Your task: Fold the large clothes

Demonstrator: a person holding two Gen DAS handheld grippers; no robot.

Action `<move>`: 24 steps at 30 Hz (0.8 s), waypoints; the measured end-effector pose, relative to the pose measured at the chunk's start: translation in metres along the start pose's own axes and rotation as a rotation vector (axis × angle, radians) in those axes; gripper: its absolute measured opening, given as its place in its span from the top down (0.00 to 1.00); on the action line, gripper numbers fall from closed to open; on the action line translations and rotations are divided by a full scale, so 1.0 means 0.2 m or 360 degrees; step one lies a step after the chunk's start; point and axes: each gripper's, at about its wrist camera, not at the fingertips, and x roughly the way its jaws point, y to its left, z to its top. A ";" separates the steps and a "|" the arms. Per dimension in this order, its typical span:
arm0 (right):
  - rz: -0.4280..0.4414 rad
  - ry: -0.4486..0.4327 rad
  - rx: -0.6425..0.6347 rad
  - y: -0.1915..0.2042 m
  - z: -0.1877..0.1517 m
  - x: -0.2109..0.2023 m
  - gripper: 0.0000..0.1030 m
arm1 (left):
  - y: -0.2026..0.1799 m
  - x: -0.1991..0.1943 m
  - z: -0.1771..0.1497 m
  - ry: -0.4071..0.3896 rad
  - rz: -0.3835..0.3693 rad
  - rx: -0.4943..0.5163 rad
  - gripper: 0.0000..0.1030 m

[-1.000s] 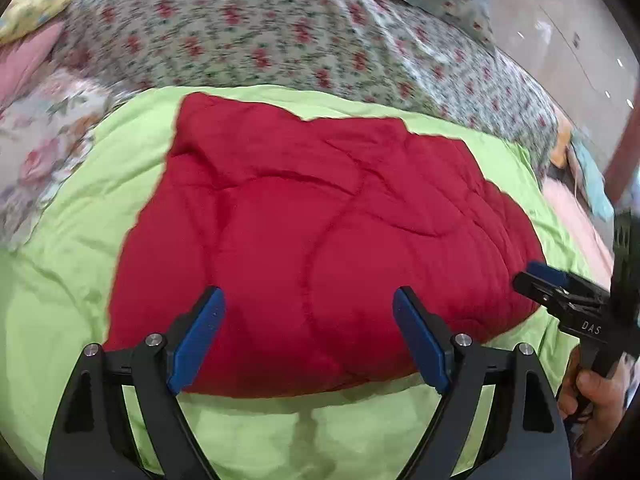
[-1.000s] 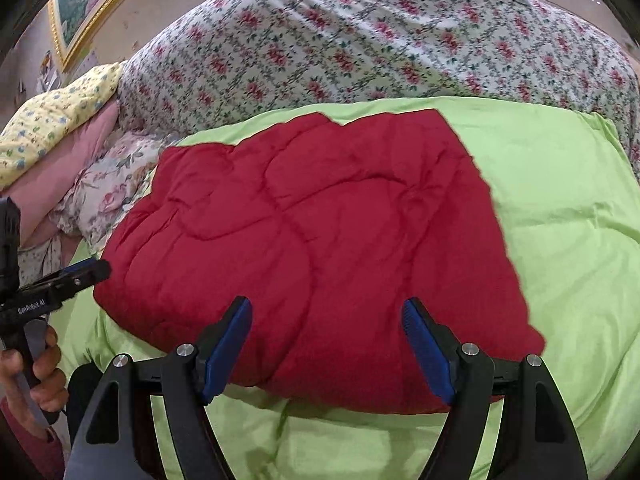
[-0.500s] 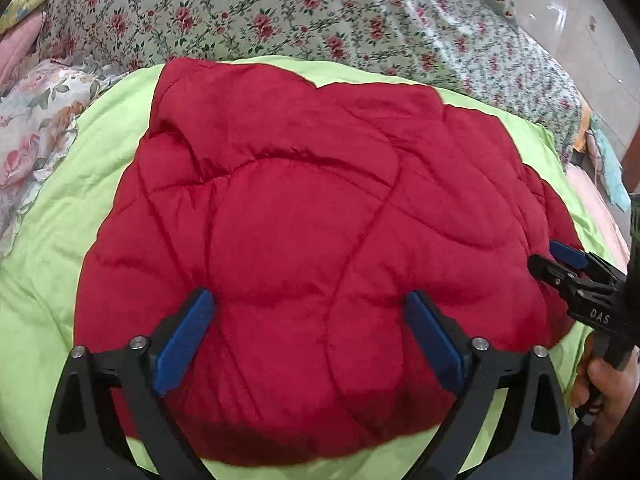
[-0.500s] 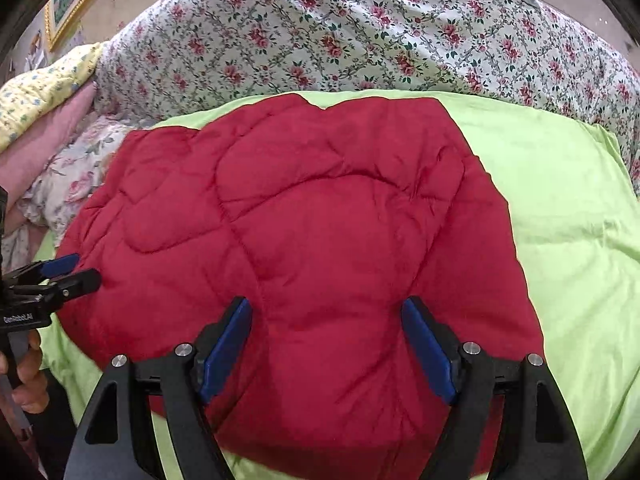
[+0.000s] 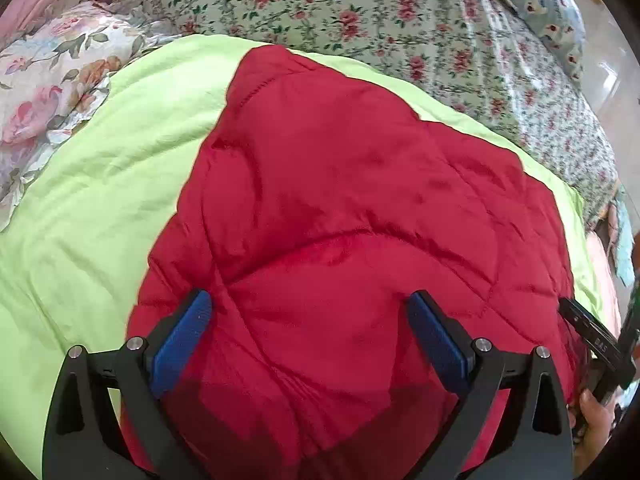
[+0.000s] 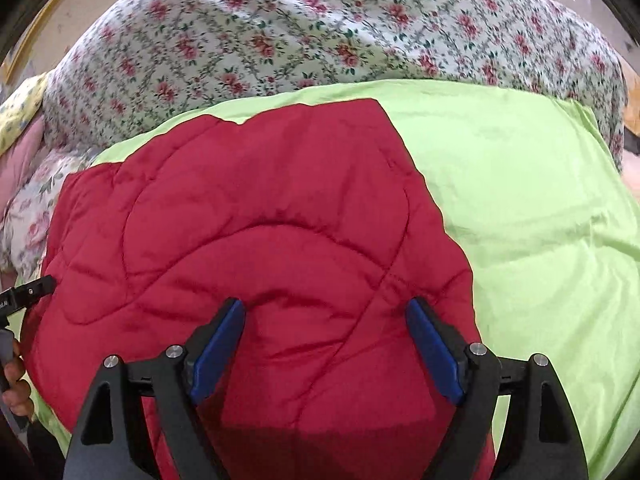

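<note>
A red quilted padded garment (image 5: 352, 208) lies spread flat on a lime-green sheet (image 5: 92, 208). It also shows in the right wrist view (image 6: 256, 232). My left gripper (image 5: 310, 332) is open just above the garment's near left part, its blue pads apart with nothing between them. My right gripper (image 6: 326, 340) is open above the near right part, also empty. The right gripper shows at the right edge of the left wrist view (image 5: 592, 336). The left gripper shows at the left edge of the right wrist view (image 6: 28, 292).
A floral rose-print quilt (image 6: 304, 32) covers the bed behind the green sheet (image 6: 532, 208). A pale floral pillow (image 5: 48, 88) lies at the far left. Pink and yellow bedding sits at the left edge. Floor shows at the far right.
Both grippers have moved forward and down over the red garment, which now fills the near view. Both stay open.
</note>
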 end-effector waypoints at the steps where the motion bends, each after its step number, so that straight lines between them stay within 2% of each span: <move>1: -0.0002 0.0000 0.0015 -0.01 0.01 0.00 0.18 | 0.00 0.01 0.00 -0.0001 0.0014 -0.0004 0.03; 6: -0.0017 0.0000 0.0081 -0.05 0.00 0.02 0.17 | 0.04 0.03 0.01 0.0000 0.0014 -0.0038 0.03; 11: 0.0005 0.0011 0.0120 -0.08 0.01 0.03 0.16 | 0.04 -0.05 -0.01 -0.0018 0.0024 -0.0038 0.03; 15: 0.0003 0.0009 0.0120 -0.08 0.01 0.03 0.16 | 0.01 -0.17 -0.08 -0.0052 0.0036 -0.0009 0.03; 18: -0.0001 0.0007 0.0120 -0.08 0.01 0.03 0.16 | -0.03 -0.27 -0.15 -0.0071 0.0002 0.0030 0.03; 24: 0.0010 -0.0025 0.0152 -0.08 -0.02 -0.04 0.16 | -0.13 -0.35 -0.26 -0.0040 0.0022 0.0080 0.03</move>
